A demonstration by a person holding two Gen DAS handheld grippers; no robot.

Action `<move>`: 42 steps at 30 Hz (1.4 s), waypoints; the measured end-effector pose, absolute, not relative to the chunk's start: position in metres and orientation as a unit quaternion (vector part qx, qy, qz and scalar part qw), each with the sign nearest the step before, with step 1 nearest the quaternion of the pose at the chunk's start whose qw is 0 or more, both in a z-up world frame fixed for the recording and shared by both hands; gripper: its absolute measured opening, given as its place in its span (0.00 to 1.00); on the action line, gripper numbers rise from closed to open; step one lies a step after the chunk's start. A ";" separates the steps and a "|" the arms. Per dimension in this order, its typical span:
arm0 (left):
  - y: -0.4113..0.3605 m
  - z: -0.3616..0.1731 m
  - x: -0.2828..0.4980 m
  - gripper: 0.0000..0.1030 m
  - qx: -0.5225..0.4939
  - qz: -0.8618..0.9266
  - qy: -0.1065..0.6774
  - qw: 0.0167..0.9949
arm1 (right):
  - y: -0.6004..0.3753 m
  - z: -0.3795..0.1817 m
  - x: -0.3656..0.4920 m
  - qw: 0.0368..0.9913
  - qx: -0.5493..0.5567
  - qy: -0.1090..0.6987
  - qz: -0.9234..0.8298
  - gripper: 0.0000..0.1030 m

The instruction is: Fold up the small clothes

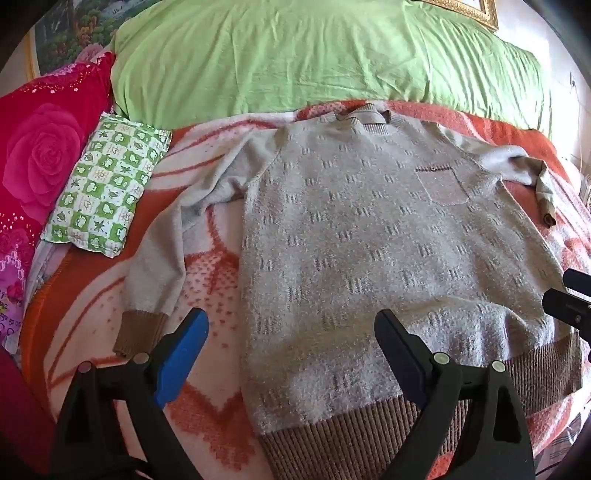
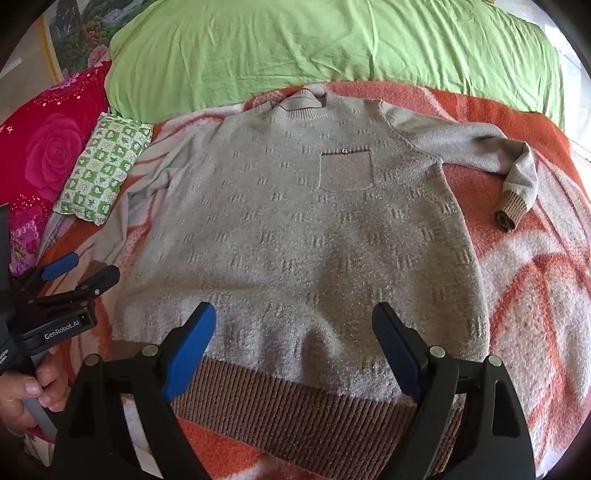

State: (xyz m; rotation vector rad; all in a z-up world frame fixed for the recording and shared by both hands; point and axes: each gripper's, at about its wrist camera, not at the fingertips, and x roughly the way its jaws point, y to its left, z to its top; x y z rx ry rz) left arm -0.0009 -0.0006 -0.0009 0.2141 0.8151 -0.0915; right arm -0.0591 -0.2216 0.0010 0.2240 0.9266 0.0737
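A grey knitted sweater (image 1: 369, 240) with a brown ribbed hem, brown cuffs and a chest pocket lies flat, front up, on an orange and white blanket (image 1: 207, 295). It also shows in the right wrist view (image 2: 295, 240). Its left sleeve (image 1: 159, 266) hangs down beside the body; its right sleeve (image 2: 509, 170) bends down at the cuff. My left gripper (image 1: 291, 332) is open and empty above the sweater's lower left part. My right gripper (image 2: 293, 325) is open and empty above the hem. The left gripper also shows at the left of the right wrist view (image 2: 79, 271).
A large green pillow (image 1: 314, 59) lies behind the sweater's collar. A small green and white patterned pillow (image 1: 107, 188) and a red rose-print cushion (image 1: 40, 155) lie at the left. A framed picture (image 1: 465, 11) stands at the back right.
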 end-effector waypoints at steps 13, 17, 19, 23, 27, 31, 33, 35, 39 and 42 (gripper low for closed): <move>0.004 -0.009 0.004 0.89 0.100 -0.044 0.397 0.911 | -0.222 0.001 -0.057 0.888 0.109 0.445 0.036 0.84; 0.008 -0.011 0.008 0.89 0.095 -0.045 0.403 0.909 | -0.222 0.001 -0.056 0.888 0.108 0.445 0.035 0.84; 0.008 -0.011 0.009 0.89 0.093 -0.045 0.404 0.909 | -0.222 0.002 -0.054 0.888 0.109 0.445 0.036 0.84; 0.008 -0.009 0.012 0.89 0.095 -0.043 0.397 0.912 | -0.223 0.002 -0.052 0.888 0.108 0.446 0.035 0.84; 0.006 -0.009 0.014 0.89 0.103 -0.039 0.389 0.915 | -0.223 0.001 -0.053 0.888 0.108 0.446 0.035 0.84; 0.003 -0.013 0.017 0.90 0.099 -0.041 0.401 0.910 | -0.223 0.001 -0.053 0.887 0.110 0.446 0.035 0.84; 0.002 -0.014 0.019 0.89 0.092 -0.046 0.415 0.904 | -0.224 0.001 -0.051 0.887 0.109 0.448 0.034 0.84; 0.001 -0.016 0.021 0.89 0.086 -0.050 0.422 0.901 | -0.227 0.000 -0.046 0.886 0.111 0.450 0.034 0.84; -0.001 -0.016 0.024 0.89 0.086 -0.051 0.408 0.908 | -0.231 -0.001 -0.043 0.885 0.113 0.451 0.034 0.84; -0.003 -0.017 0.026 0.89 0.089 -0.049 0.403 0.910 | -0.235 -0.003 -0.042 0.884 0.115 0.452 0.034 0.84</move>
